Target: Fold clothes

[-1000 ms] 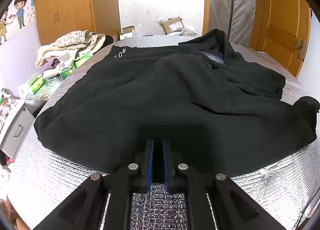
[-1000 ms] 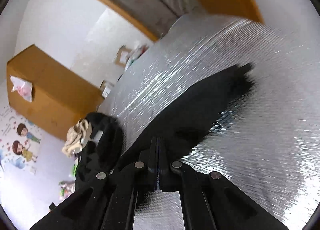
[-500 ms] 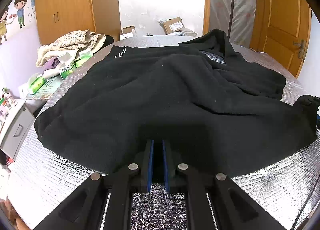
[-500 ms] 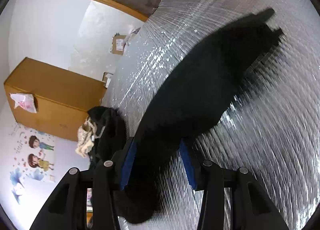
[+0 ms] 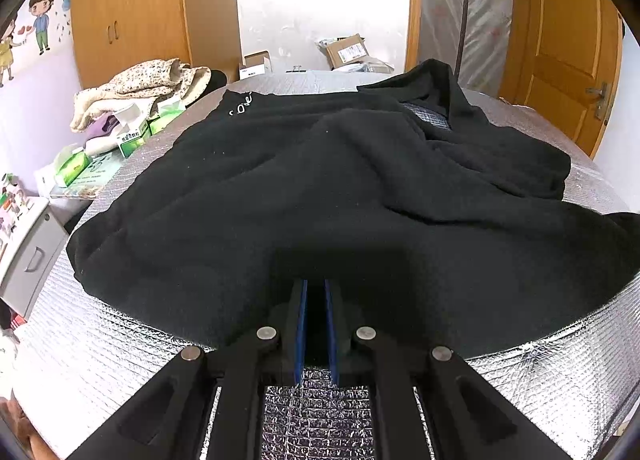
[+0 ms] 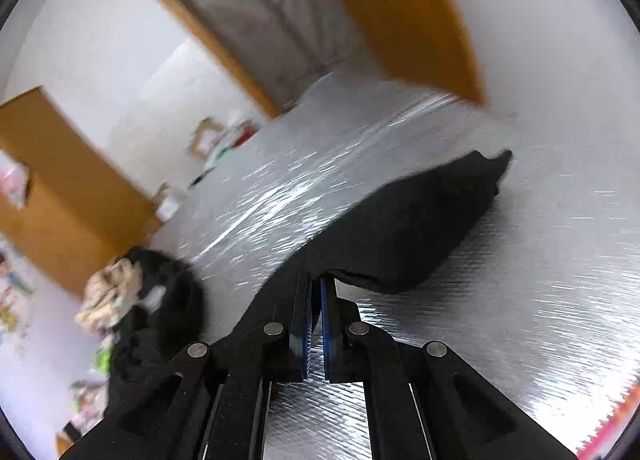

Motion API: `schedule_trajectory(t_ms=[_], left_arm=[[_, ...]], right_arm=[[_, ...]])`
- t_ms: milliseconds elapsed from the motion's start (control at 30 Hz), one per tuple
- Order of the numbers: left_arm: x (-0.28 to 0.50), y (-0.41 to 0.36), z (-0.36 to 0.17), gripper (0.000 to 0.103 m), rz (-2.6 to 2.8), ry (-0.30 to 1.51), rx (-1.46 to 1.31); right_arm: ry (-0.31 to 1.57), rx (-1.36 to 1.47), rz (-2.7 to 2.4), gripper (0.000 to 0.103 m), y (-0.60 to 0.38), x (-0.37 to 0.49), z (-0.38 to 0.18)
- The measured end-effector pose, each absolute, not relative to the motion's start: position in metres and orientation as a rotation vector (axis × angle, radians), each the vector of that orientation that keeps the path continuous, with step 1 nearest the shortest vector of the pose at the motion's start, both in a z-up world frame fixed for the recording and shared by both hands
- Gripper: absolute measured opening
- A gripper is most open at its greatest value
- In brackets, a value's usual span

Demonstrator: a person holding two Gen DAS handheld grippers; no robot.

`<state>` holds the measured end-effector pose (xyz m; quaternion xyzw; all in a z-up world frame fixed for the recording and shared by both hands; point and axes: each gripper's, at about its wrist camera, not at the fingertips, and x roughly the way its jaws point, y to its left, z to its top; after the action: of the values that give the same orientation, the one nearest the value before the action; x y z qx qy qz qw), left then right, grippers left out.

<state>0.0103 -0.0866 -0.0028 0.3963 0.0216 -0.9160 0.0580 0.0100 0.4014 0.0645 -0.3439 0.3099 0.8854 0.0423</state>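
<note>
Both our grippers pinch a black garment (image 5: 320, 188) spread across a silver quilted surface (image 5: 100, 348) in a bedroom.

Our left gripper (image 5: 315, 300) has its blue pads pressed together on the garment's near hem; our right gripper (image 6: 316, 288) is likewise clamped on a fold of the same cloth, a long dark piece, perhaps a sleeve, trailing away from it over the foil, the right view blurred by motion. We judge a fold to be in hand: the body lies mostly flat but rumpled, its far right part bunched. The next move calls for carrying the pinched edges together, evenly, so the soft fabric does not drag or crease. Around the surface stand wooden wardrobes (image 5: 132, 16), a door (image 5: 560, 52), cardboard boxes (image 5: 346, 50), tissue packs (image 5: 132, 136) and a floral blanket (image 5: 148, 80).
</note>
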Motion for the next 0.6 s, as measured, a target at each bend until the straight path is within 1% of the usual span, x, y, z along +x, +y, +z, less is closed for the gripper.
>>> schedule_trajectory(t_ms=[67, 133, 167, 233, 300, 400, 467, 600], left_arm=[[0.01, -0.086, -0.003, 0.008, -2.773, 0.054, 1.202], [0.01, -0.085, -0.003, 0.008, -2.771, 0.043, 1.203], [0.01, -0.086, -0.003, 0.008, -2.772, 0.048, 1.204], [0.01, -0.087, -0.002, 0.008, -2.775, 0.059, 1.208], [0.01, -0.088, -0.001, 0.008, -2.768, 0.074, 1.22], [0.012, -0.086, 0.003, 0.008, -2.783, 0.12, 1.24], [0.015, -0.081, 0.008, 0.008, -2.826, 0.177, 1.257], [0.015, -0.051, 0.017, 0.008, -2.942, 0.121, 1.245]], right_arm=[[0.95, -1.021, 2.659, 0.005, 0.414, 0.025, 0.067], [0.909, -1.02, 2.617, 0.004, 0.422, 0.034, 0.065], [0.878, -1.039, 2.595, 0.008, 0.424, 0.036, 0.062], [0.831, -1.13, 2.551, 0.01, 0.428, 0.034, 0.051], [0.852, -1.239, 2.539, 0.011, 0.425, 0.029, 0.04], [0.807, -1.255, 2.596, 0.015, 0.415, 0.024, 0.041], [0.777, -1.266, 2.634, 0.021, 0.408, 0.021, 0.042], [0.713, -1.287, 2.709, 0.023, 0.394, 0.015, 0.043]])
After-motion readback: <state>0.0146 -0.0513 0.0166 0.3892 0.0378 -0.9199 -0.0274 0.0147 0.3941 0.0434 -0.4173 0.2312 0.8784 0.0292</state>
